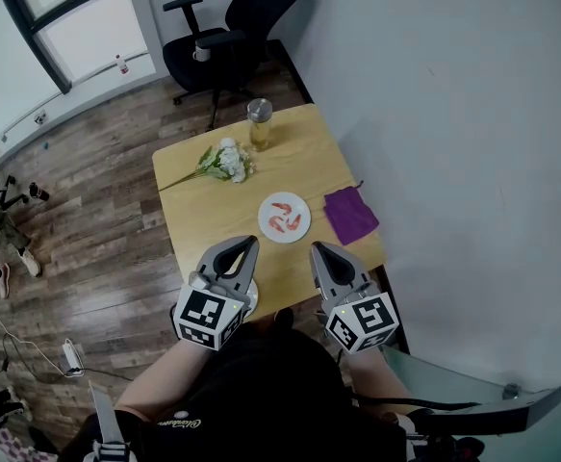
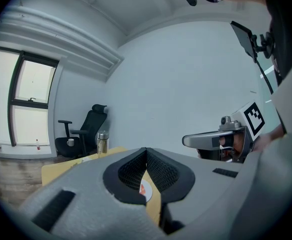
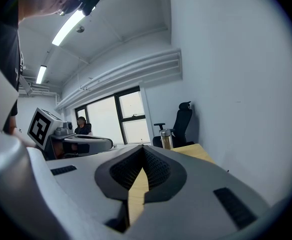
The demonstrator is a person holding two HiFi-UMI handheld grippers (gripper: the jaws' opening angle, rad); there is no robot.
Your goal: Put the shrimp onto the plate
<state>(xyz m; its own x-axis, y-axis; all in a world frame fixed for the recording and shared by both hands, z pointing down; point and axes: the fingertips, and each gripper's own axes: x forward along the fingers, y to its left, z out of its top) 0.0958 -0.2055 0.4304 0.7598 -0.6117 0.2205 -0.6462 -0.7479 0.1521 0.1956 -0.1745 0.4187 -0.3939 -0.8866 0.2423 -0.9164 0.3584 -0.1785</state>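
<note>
Shrimp (image 1: 282, 219) lie on the white plate (image 1: 300, 206) mid-table, three pink pieces as far as I can tell. No loose shrimp shows elsewhere on the wooden table (image 1: 199, 215), so I judge the placing step done, with this moment at the end of the task or idle.

Next move, if any: nothing left to pick. The grippers likely only need to back off without clipping the plate. A white object sits partly hidden under the left gripper's body at the near table edge; I can't tell what it is, and it's worth a check for leftover shrimp.

Left gripper (image 1: 251, 243): jaws closed tip to tip, nothing between them. Its own view shows the pads meeting, with a sliver of plate and table through the gap below. It hovers just short of the plate, not touching.

Right gripper (image 1: 316, 248): jaws also together and empty, with only bare table seen through the gap in its own view. It sits near the plate's lower right, apart from it, and close to the purple cloth (image 1: 350, 215).

Flower bunch (image 1: 224, 162) and glass jar (image 1: 260, 123) are at the far end, well apart from both grippers.
</note>
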